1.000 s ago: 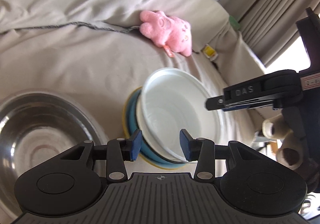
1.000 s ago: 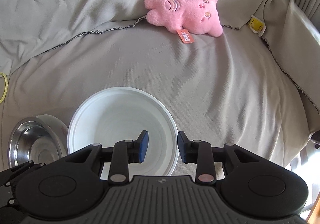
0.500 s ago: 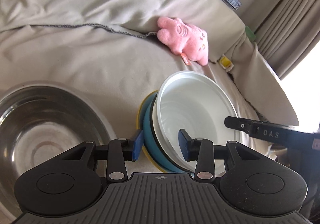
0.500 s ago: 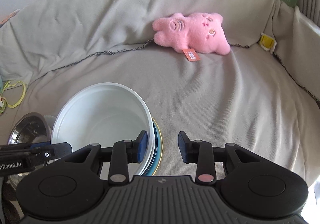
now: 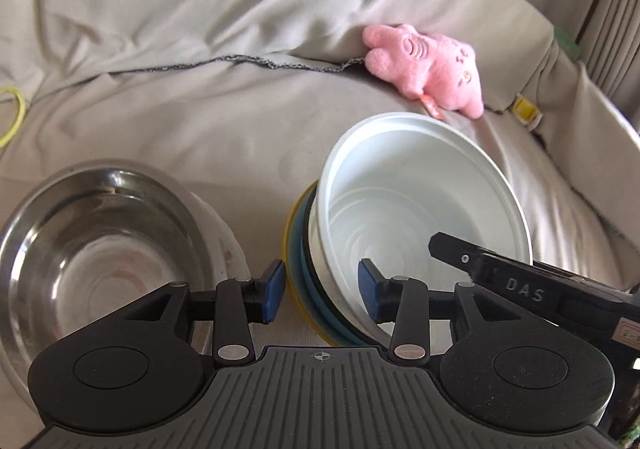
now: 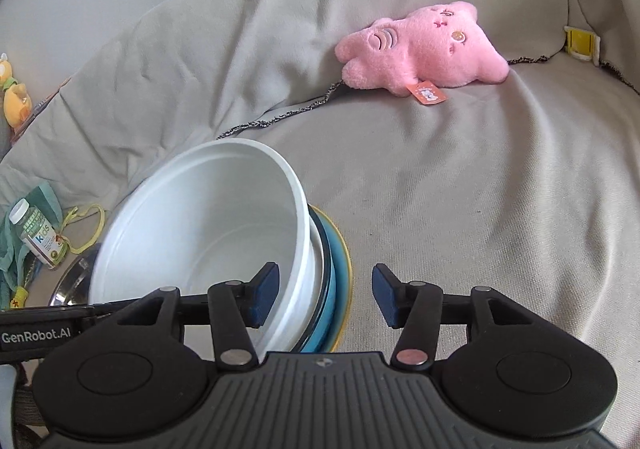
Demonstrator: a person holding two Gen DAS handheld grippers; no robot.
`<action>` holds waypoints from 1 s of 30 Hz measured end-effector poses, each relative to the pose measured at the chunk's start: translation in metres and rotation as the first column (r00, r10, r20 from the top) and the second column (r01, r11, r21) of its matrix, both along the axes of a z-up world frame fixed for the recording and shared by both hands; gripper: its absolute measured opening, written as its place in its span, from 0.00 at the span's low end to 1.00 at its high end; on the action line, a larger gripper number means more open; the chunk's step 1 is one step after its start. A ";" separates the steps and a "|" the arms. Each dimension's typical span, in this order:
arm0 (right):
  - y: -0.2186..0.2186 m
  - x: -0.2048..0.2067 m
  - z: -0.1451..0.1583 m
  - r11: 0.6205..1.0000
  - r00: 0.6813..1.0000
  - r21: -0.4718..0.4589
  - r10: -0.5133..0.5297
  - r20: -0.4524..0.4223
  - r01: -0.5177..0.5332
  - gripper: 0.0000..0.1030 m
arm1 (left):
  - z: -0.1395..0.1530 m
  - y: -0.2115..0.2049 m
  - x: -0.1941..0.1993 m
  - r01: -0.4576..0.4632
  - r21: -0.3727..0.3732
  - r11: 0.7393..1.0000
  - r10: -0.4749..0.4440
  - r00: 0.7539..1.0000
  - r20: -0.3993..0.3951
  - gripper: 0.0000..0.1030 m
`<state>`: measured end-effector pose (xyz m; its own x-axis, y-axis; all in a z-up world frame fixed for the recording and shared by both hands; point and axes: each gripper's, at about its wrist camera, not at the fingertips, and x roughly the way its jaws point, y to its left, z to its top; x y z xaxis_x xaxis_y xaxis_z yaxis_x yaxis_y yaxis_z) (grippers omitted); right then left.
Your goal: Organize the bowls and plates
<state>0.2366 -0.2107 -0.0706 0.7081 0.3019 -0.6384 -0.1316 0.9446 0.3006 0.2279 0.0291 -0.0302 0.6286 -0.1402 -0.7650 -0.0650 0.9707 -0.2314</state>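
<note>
A white bowl (image 5: pixel 420 217) (image 6: pixel 208 225) sits on a blue plate (image 5: pixel 300 249) (image 6: pixel 338 261) and a yellow plate (image 6: pixel 347 273) on the beige sofa cover. My left gripper (image 5: pixel 322 295) straddles the stack's left rim with one pad inside the bowl. Its jaws are opening and the pads are not pressing. My right gripper (image 6: pixel 324 297) straddles the right rim the same way, jaws opening, its outer pad apart from the plates. One of its fingers (image 5: pixel 500 277) reaches over the bowl. A steel bowl (image 5: pixel 100 249) (image 6: pixel 76 281) lies left of the stack.
A pink plush toy (image 5: pixel 428 69) (image 6: pixel 424 49) lies against the sofa back behind the stack. A supplement bottle (image 6: pixel 38 235) and yellow loops (image 5: pixel 14 113) lie at the far left. A yellow tag (image 6: pixel 580 43) is at the right, with curtains (image 5: pixel 616 9) beyond.
Both grippers have come down to the stack. The right one moved from over the white bowl to its right rim and its jaws widened. The left one shifted onto the left rim.
</note>
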 end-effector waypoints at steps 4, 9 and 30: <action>-0.004 0.002 -0.013 0.999 1.000 0.030 0.013 0.019 -0.014 0.56 | -0.004 -0.012 0.005 0.022 0.063 0.998 -0.020 0.999 -0.034 0.44; -0.017 -0.003 -0.013 0.993 0.997 0.107 0.048 0.064 -0.054 0.56 | -0.005 -0.015 0.004 0.016 0.074 0.997 -0.012 0.999 -0.046 0.43; 0.027 -0.111 0.060 0.991 0.962 -0.006 0.133 0.239 -0.135 0.57 | 0.012 0.146 -0.104 -0.291 -0.172 0.941 0.309 0.947 0.090 0.42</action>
